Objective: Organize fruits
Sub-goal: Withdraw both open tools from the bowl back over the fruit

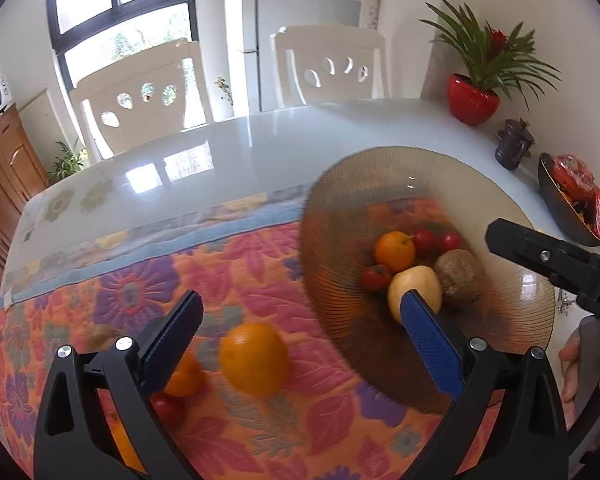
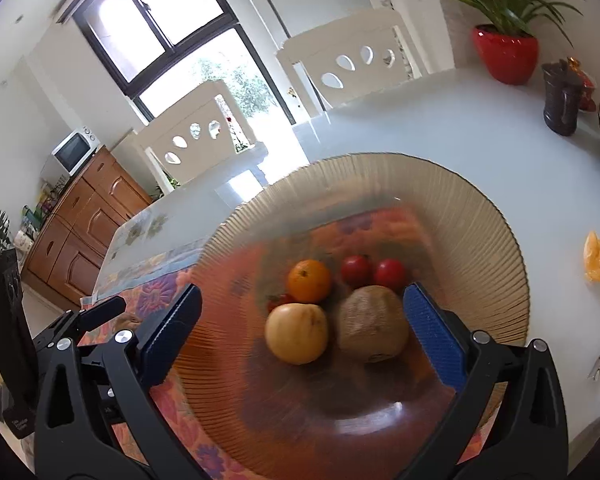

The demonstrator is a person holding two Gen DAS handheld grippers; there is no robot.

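While both your grippers gape empty, fruit waits.
Left gripper (image 1: 300,332) frames an orange (image 1: 255,358); right gripper (image 2: 304,330) overlooks the bowl (image 2: 480,216), apple (image 2: 297,333) at 6 o'clock.

The wide ribbed amber glass bowl (image 2: 480,216) is translucent and glossy, its fine ridges catching light. Under it lies a quilted floral cloth in orange, pink and purple (image 1: 112,292), matt and stitched in relief. The white table top (image 1: 260,148) is smooth and mirror-glossy. The black plastic gripper frames carry blue textured rubbery pads (image 1: 432,344) and shiny metal screws (image 1: 477,343). The red plant pot (image 1: 473,100) looks glazed.
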